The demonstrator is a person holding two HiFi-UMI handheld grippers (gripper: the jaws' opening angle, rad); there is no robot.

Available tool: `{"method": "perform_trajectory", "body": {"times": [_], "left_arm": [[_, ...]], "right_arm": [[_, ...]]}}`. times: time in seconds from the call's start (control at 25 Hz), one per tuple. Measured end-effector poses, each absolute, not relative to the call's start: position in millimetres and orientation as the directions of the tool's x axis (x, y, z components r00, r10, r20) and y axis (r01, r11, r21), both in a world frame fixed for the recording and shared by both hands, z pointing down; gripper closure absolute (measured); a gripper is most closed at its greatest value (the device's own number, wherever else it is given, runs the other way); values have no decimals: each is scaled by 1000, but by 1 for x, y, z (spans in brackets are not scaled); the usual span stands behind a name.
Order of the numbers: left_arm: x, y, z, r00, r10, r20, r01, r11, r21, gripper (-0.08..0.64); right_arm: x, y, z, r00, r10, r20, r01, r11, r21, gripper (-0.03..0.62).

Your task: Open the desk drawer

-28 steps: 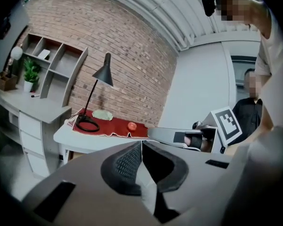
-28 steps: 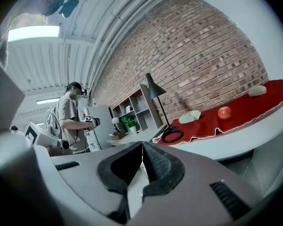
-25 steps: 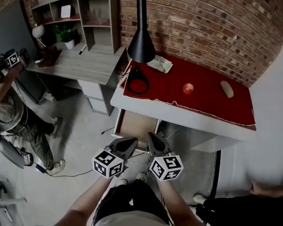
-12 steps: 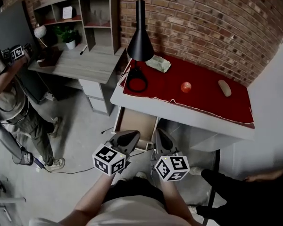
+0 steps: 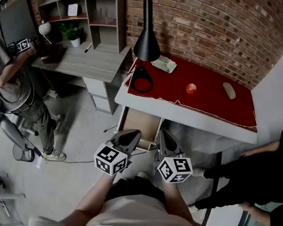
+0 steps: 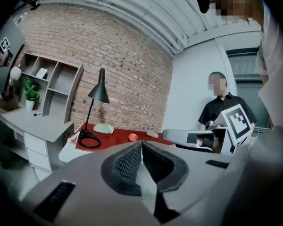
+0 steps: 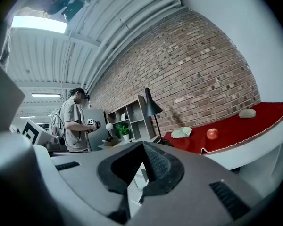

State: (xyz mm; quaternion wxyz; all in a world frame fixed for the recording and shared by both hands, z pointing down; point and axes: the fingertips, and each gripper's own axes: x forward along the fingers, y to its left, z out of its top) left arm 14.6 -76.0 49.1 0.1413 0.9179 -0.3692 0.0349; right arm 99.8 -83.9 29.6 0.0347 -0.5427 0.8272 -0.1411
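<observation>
While both hands hang in front of the desk (image 5: 198,124), the drawer (image 5: 140,122) stands pulled out from under the desk's left front corner, its bare wooden inside open to the head view.

- Drawer's long axis: runs from the desk's front edge toward the person. Front panel lies crosswise, nearest the grippers.
- Left gripper (image 5: 131,135): tip overlaps the drawer's front edge near its left corner. Jaws clenched pad to pad in its own view (image 6: 141,147), nothing between them.
- Right gripper (image 5: 163,136): tip just beside the drawer's front right corner. Jaws likewise pressed shut and empty (image 7: 142,149).
- Contact with the drawer front: cannot tell from above. Both gripper views look level across the red cloth (image 5: 203,98) and lamp (image 5: 146,36), so the hands probably ride above the drawer, not on it.

Judgement: the drawer looks about fully out. Any further pull runs straight back toward the body, and the left gripper is slightly nearer the panel.
</observation>
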Motion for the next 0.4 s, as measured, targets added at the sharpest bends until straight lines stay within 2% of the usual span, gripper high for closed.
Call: {"method": "perform_trajectory", "body": {"times": [0.4], "left_arm": [[20, -79, 39, 741, -649, 170, -671, -709, 217, 546]], "right_arm": [[94, -87, 14, -403, -911, 90, -900, 376, -220, 575]]}}
